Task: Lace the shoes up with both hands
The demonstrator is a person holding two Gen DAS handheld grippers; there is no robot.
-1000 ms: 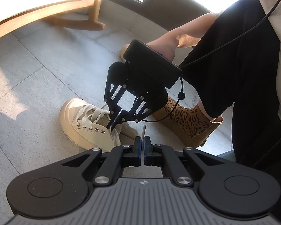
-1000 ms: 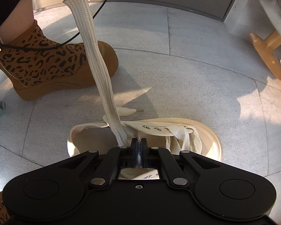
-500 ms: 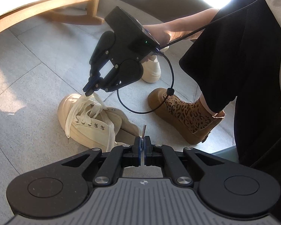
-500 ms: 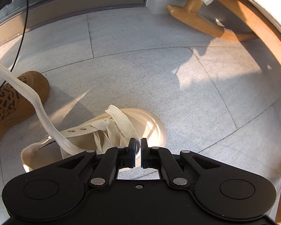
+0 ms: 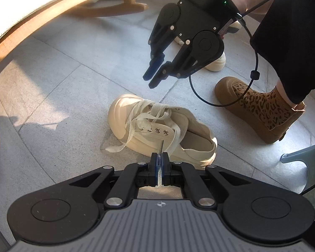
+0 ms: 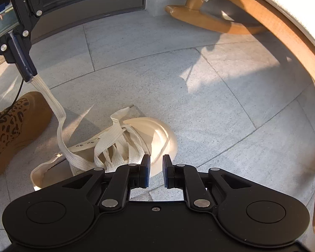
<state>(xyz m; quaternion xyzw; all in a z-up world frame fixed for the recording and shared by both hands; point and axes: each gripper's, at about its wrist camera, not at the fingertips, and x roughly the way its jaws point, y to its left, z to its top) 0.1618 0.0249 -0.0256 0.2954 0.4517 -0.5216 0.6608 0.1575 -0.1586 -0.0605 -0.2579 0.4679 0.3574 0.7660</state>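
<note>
Sneaker [image 5: 163, 132] on floor [image 5: 58, 88], boot [image 5: 260, 107] to its right, rocking chair [image 5: 107, 6] behind, right claw [image 5: 153, 79] above sneaker

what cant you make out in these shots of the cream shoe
- Cream shoe: right wrist view, heel hidden behind the right gripper.
- Lace end: left wrist view, buried in the shut left gripper.
- Second cream shoe: left wrist view, mostly hidden by the right gripper.

The right tool [image 5: 152, 77] has let go of the lace [image 6: 59, 124] and lifted off the shoe [image 5: 157, 130], its jaws now opening with nothing between them; it has rolled, swinging toward the toe. The left tool [image 5: 159, 163] has dropped closer to the shoe.
</note>
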